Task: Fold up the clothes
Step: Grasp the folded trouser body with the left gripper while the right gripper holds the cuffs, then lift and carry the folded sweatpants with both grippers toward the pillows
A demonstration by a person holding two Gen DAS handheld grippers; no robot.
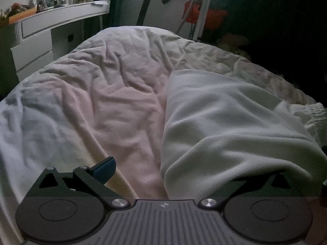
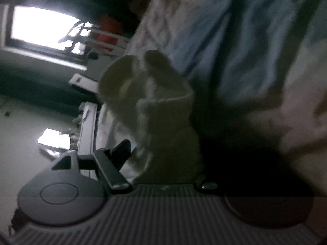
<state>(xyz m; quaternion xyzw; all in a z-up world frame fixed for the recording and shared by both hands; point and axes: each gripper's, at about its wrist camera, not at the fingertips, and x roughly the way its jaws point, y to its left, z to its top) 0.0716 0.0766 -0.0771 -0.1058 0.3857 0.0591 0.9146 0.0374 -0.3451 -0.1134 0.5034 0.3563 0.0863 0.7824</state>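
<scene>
Rumpled bed [image 1: 114, 85], white dresser [image 1: 40, 40] beside.

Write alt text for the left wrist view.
A white knitted garment lies on a rumpled pale bedsheet, its near edge draped over the left gripper's right finger. The other finger is bare and spread wide; a white dresser stands behind.

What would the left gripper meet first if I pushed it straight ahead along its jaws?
Most likely the white garment: it already drapes over the right side of the left gripper, hiding that jaw. The left side of the path runs low over the rumpled bed cover. Depth is hard to judge through the fisheye.
</scene>
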